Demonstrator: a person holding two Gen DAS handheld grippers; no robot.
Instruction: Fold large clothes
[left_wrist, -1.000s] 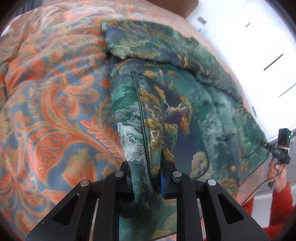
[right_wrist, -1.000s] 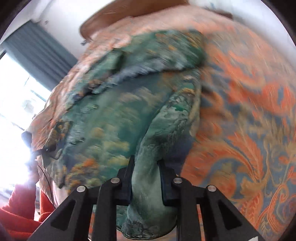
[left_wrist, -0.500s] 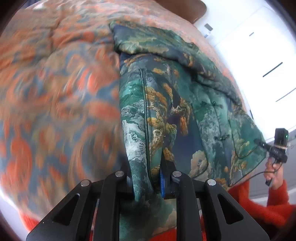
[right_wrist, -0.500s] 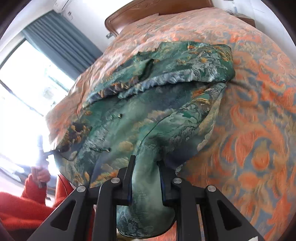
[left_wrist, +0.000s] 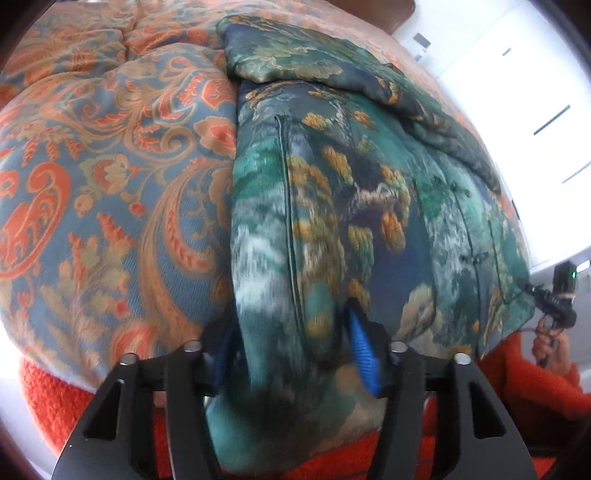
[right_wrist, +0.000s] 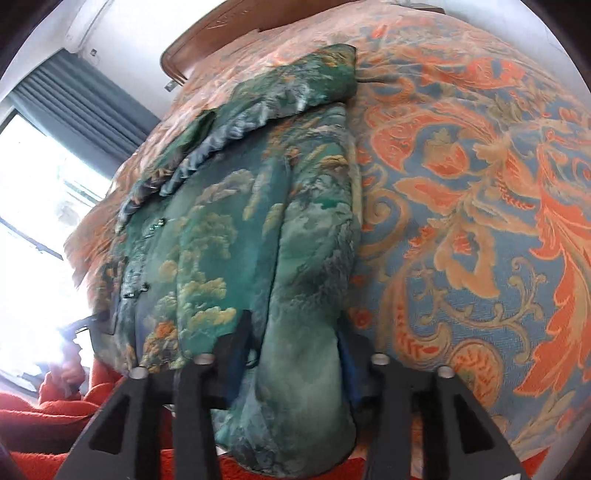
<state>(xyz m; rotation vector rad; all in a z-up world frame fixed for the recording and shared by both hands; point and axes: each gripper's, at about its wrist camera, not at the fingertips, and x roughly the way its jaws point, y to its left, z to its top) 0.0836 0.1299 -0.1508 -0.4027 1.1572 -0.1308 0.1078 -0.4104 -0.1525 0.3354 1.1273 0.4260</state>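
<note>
A green padded jacket (left_wrist: 351, 192) with a landscape print lies flat on the bed, one part folded across its far end. In the left wrist view my left gripper (left_wrist: 291, 332) straddles the jacket's near left hem. Its jaws are opening, and the puffy cloth bulges between them with the blue pad (left_wrist: 362, 350) showing bare. My right gripper (right_wrist: 295, 332) stands the same way over the jacket (right_wrist: 258, 221) at its near right hem, jaws opening with the cloth loose between them. A hand carries the right gripper (left_wrist: 561, 295) at the left wrist view's far right.
An orange and blue paisley quilt (left_wrist: 110, 166) covers the bed (right_wrist: 480, 184). A wooden headboard (right_wrist: 229, 26) stands at the far end. A window with dark curtains (right_wrist: 74, 103) is on the left. The person's red sleeves (right_wrist: 37, 417) sit at the near edge.
Both grippers drew the hem toward the near edge of the bed, flattening the jacket. Their jaws, earlier pinched tight on the cloth, have spread apart around it.
</note>
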